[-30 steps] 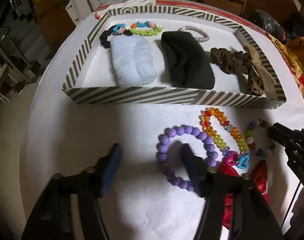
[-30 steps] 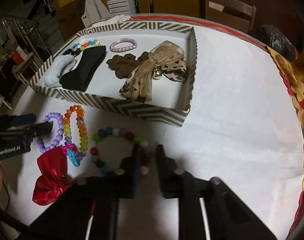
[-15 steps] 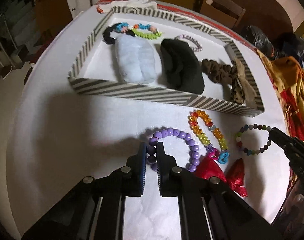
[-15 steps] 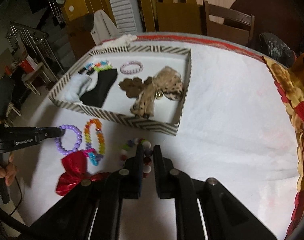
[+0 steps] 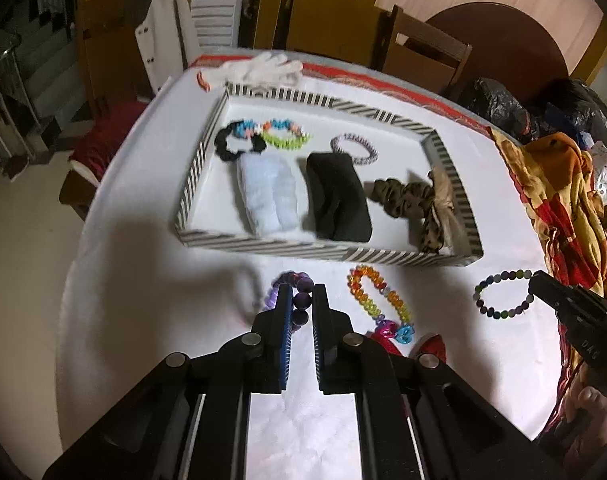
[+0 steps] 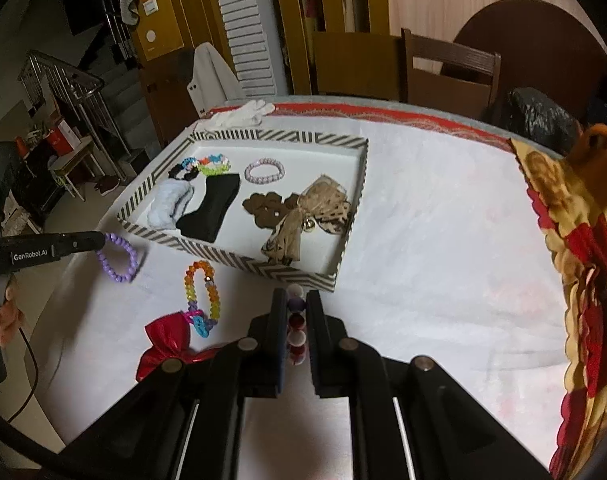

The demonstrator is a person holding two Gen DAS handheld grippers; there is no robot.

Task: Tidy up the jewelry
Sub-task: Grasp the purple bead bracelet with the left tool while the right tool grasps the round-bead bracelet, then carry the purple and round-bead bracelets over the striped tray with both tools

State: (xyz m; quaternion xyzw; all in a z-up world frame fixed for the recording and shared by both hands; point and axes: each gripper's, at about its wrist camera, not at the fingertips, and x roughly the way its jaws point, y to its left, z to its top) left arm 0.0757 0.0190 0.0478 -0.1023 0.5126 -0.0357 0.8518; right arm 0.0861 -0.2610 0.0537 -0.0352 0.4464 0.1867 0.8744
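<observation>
Left gripper [image 5: 301, 300]: you clamp the purple bead bracelet [image 5: 293, 294], frame centre | right gripper [image 6: 296, 312]: pinches the mixed-bead bracelet [image 6: 296, 322], lower centre | both lifted clear, likely bound for striped tray [image 5: 271, 242] above.

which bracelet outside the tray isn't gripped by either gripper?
The orange-yellow rainbow bracelet, lying flat on the cloth beside the red bow. The purple bead bracelet is in the left gripper; the multicolour bead bracelet is in the right gripper.
</observation>
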